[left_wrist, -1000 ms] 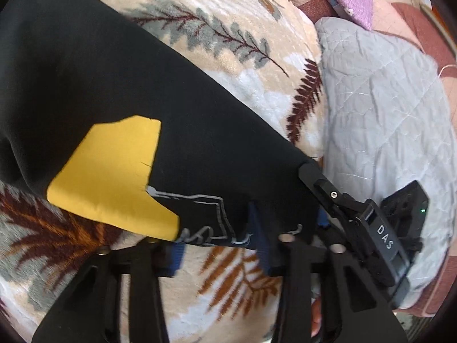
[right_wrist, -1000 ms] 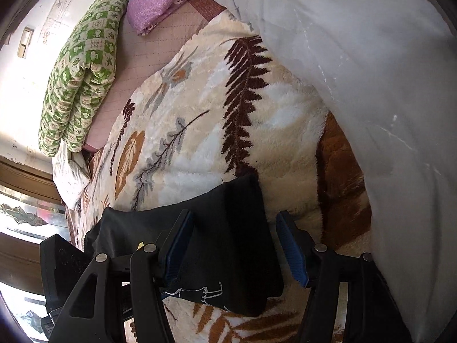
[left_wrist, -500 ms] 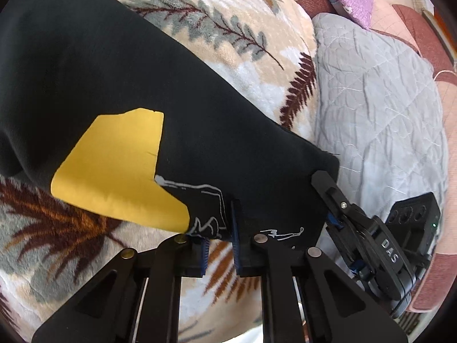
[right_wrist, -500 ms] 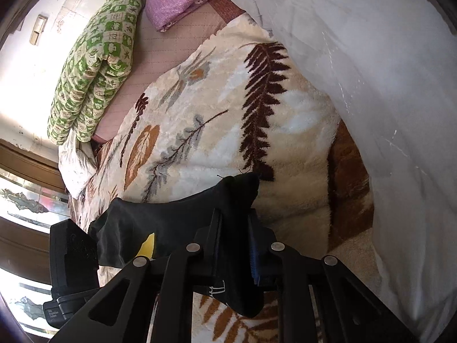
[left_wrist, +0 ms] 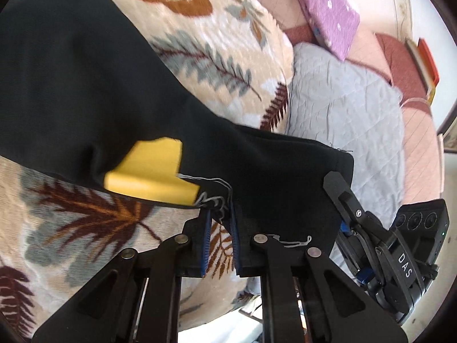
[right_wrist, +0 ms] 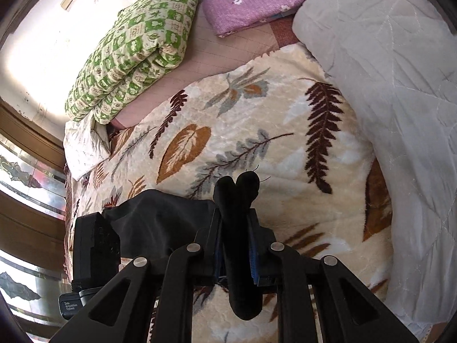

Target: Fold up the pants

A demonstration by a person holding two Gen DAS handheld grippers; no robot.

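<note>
Black pants [left_wrist: 85, 91] with a yellow patch [left_wrist: 151, 171] stretch from the upper left down to both grippers. My left gripper [left_wrist: 219, 217] is shut on the hem edge by the grey stitching. The right gripper shows in the left wrist view [left_wrist: 342, 200], clamped on the hem's far corner. In the right wrist view my right gripper [right_wrist: 235, 223] is shut on a bunched fold of the black pants [right_wrist: 238, 200], which stick up between the blue pads and hang below. The rest of the cloth [right_wrist: 160, 217] trails left, off the blanket.
A cream leaf-print blanket [right_wrist: 257, 131] covers the bed. A grey quilt [right_wrist: 400, 85] lies to the right, a purple folded cloth [right_wrist: 251, 0] and a green checked rolled quilt [right_wrist: 137, 51] at the back. Wooden furniture stands at left.
Both grippers closed on the pants hem, then lifted it off the blanket. The cloth now bunches between the right pads and the yellow patch has folded.
</note>
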